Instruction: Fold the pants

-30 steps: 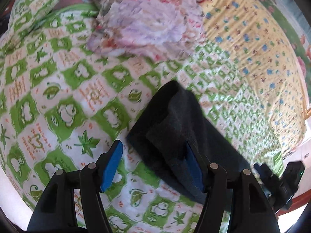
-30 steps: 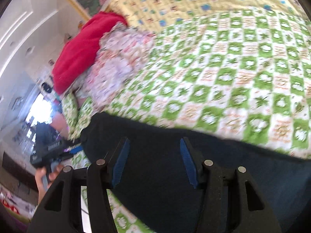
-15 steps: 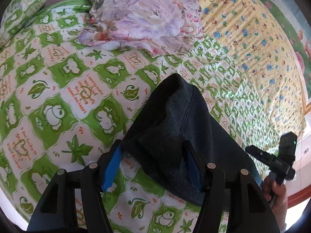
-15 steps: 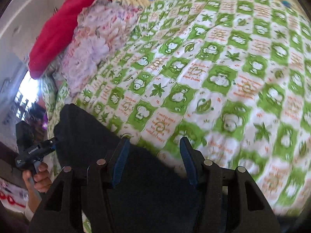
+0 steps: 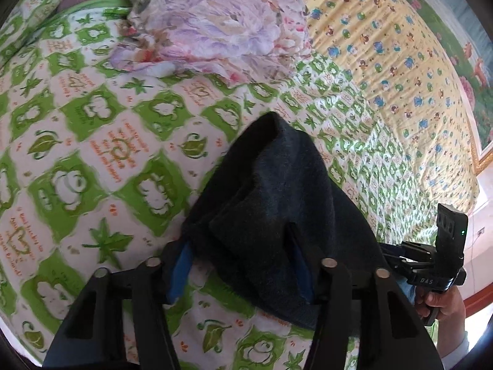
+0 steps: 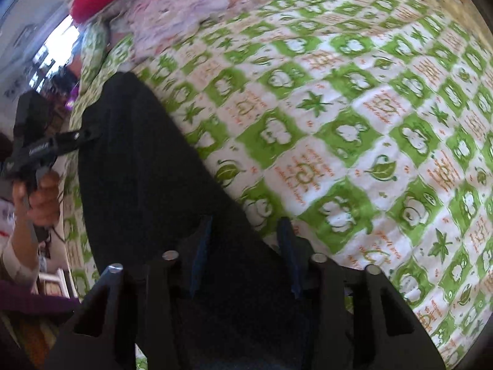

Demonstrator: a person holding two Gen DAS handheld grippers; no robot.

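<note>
Garment: dark charcoal knit pants [image 5: 277, 203], bunched and partly doubled over, lying on the bed; lower centre of the left wrist view, a broad dark band from upper left to bottom centre in the right wrist view [image 6: 148, 160].
Surface: green-and-white checked cotton bedsheet [image 5: 101, 166] with cartoon and leaf prints, filling most of both views.
Left gripper [image 5: 240, 268]: bottom centre of its own view; jaws closing, a thick hump of the dark fabric between the blue pads; firm pinch not confirmed, so not counted as grasping.
Right gripper [image 6: 243, 259]: bottom centre of its own view, tilted steeply down over the cloth edge; jaws closing, dark fabric between them; pads not clearly pressing.
Step in hand: taking hold of two points on the pants, one per gripper, ahead of a fold; judged early to mid task.
Next move calls for: completing both pinches through all layers, then lifting evenly and carrying one end across the other, keeping edges aligned.
Clutter: crumpled lilac-and-pink floral cloth [image 5: 215, 27] at top centre, yellow animal-print quilt [image 5: 385, 61] upper right; both well apart from the pants.
</note>
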